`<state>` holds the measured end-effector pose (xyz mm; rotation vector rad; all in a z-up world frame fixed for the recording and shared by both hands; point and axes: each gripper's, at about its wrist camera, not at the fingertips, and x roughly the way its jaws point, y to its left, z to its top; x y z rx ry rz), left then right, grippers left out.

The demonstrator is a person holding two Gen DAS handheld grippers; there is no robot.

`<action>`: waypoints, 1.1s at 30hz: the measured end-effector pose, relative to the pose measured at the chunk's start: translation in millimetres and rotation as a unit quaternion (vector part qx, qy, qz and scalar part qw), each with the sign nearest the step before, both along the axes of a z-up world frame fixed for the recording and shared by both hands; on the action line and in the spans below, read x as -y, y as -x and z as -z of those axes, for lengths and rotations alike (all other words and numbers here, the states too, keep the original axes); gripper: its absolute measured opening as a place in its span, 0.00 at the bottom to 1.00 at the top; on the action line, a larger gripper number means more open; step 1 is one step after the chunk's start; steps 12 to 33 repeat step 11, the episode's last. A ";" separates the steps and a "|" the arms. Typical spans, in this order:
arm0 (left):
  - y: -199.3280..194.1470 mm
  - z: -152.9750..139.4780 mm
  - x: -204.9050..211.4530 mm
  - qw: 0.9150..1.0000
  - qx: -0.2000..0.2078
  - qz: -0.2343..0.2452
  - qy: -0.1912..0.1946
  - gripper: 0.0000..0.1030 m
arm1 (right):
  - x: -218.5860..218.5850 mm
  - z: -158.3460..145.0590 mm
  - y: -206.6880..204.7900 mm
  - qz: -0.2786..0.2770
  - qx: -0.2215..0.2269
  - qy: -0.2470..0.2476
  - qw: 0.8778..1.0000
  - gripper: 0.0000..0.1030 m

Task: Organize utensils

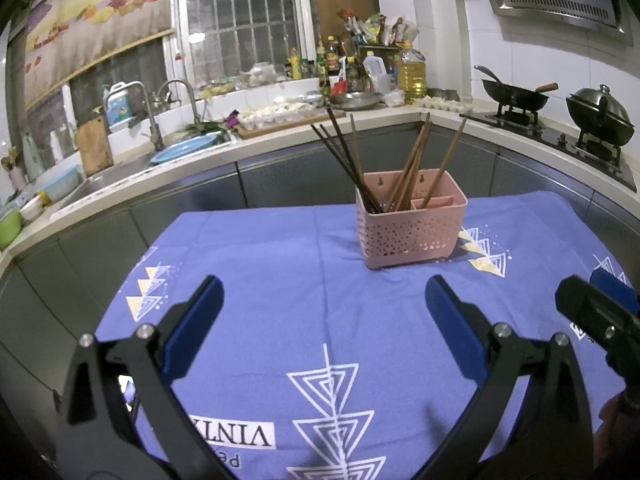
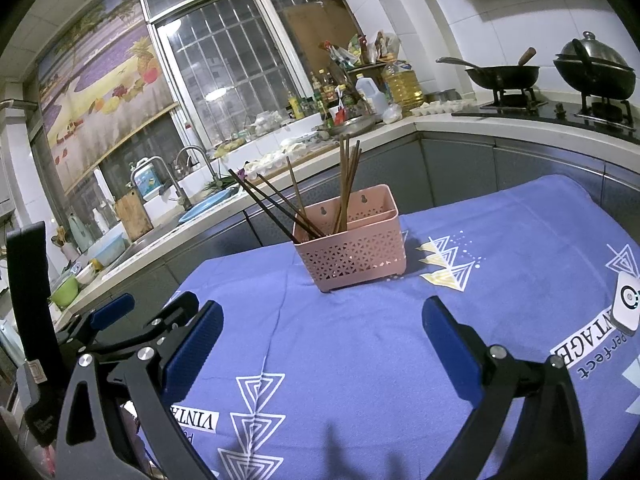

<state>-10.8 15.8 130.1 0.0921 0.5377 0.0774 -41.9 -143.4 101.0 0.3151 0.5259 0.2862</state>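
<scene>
Both claws hover spread wide and empty over the blue cloth (image 1: 280, 280): the left gripper (image 1: 324, 312) with the right one's tip just off its right side, the right gripper (image 2: 322, 332) with the left one beside its left finger. Ahead of both, well clear of the fingertips, stands the pink caddy (image 1: 408, 232), all chopsticks (image 1: 348, 160) leaning in its compartments. Beyond it runs the counter (image 1: 280, 140) with sink (image 1: 132, 168) and woks (image 1: 516, 96).

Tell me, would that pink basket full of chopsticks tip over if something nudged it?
Possibly. The pink basket looks like thin perforated plastic, so probably light. The chopsticks stand far above its rim and lean outward, raising the weight. It rests on small feet on a cloth, so it might catch rather than slide.
</scene>
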 end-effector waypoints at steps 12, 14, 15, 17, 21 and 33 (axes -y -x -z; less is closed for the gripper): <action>3.1 4.5 -1.2 1.000 -0.010 0.002 0.004 0.94 | 0.3 0.0 -0.3 0.000 0.000 0.000 1.000 0.95; 3.1 4.5 -1.2 1.000 -0.010 0.002 0.004 0.94 | 0.3 0.0 -0.3 0.000 0.000 0.000 1.000 0.95; 3.1 4.5 -1.2 1.000 -0.010 0.002 0.004 0.94 | 0.3 0.0 -0.3 0.000 0.000 0.000 1.000 0.95; 3.1 4.5 -1.2 1.000 -0.010 0.002 0.004 0.94 | 0.3 0.0 -0.3 0.000 0.000 0.000 1.000 0.95; 3.1 4.5 -1.2 1.000 -0.010 0.002 0.004 0.94 | 0.3 0.0 -0.3 0.000 0.000 0.000 1.000 0.95; 3.1 4.5 -1.2 1.000 -0.010 0.002 0.004 0.94 | 0.3 0.0 -0.3 0.000 0.000 0.000 1.000 0.95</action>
